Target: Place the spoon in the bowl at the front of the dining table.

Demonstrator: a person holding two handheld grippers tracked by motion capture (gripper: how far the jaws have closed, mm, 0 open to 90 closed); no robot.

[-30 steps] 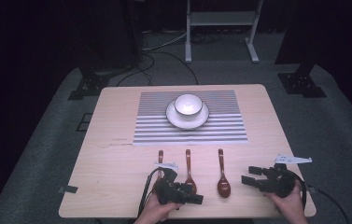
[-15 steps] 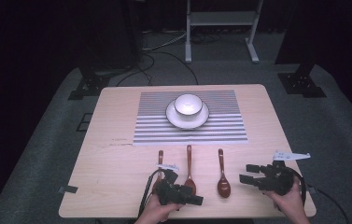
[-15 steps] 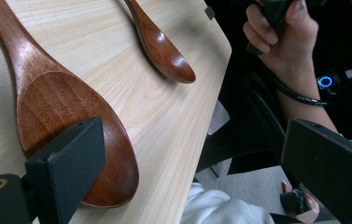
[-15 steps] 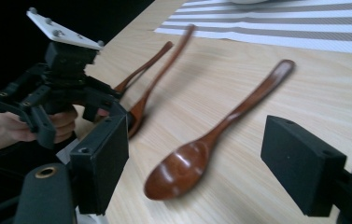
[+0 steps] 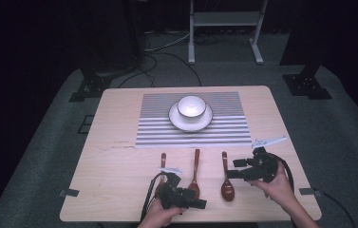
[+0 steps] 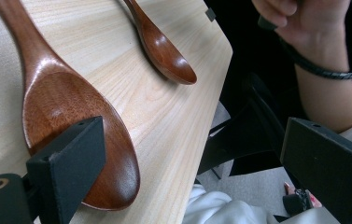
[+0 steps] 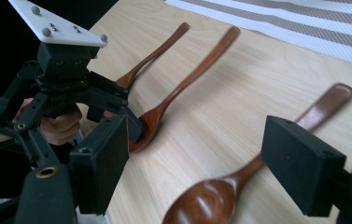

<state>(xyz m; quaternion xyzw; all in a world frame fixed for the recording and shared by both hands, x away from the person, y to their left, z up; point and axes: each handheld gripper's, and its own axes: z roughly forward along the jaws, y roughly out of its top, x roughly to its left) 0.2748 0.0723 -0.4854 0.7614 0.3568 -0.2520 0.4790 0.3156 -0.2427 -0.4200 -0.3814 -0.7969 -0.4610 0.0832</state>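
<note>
Three brown wooden spoons lie side by side near the table's front edge: the left spoon (image 5: 163, 162), the middle spoon (image 5: 195, 172) and the right spoon (image 5: 225, 179). My left gripper (image 5: 199, 203) points right at the front edge and is open. In the left gripper view its jaws (image 6: 201, 158) stand wide apart, one jaw beside the middle spoon's bowl (image 6: 71, 116). My right gripper (image 5: 234, 169) points left, open, just right of the right spoon. In the right gripper view that spoon's bowl (image 7: 206, 203) lies low between the open jaws, touching neither.
A white bowl (image 5: 191, 106) sits on a white plate (image 5: 176, 121) on a striped placemat (image 5: 224, 130) at the table's far half. Cables trail from both grippers. The table's front edge (image 6: 197, 140) runs close to the left gripper.
My right gripper has moved left and a little farther from the front edge, closer to the right spoon. The left gripper and the spoons have stayed put.
</note>
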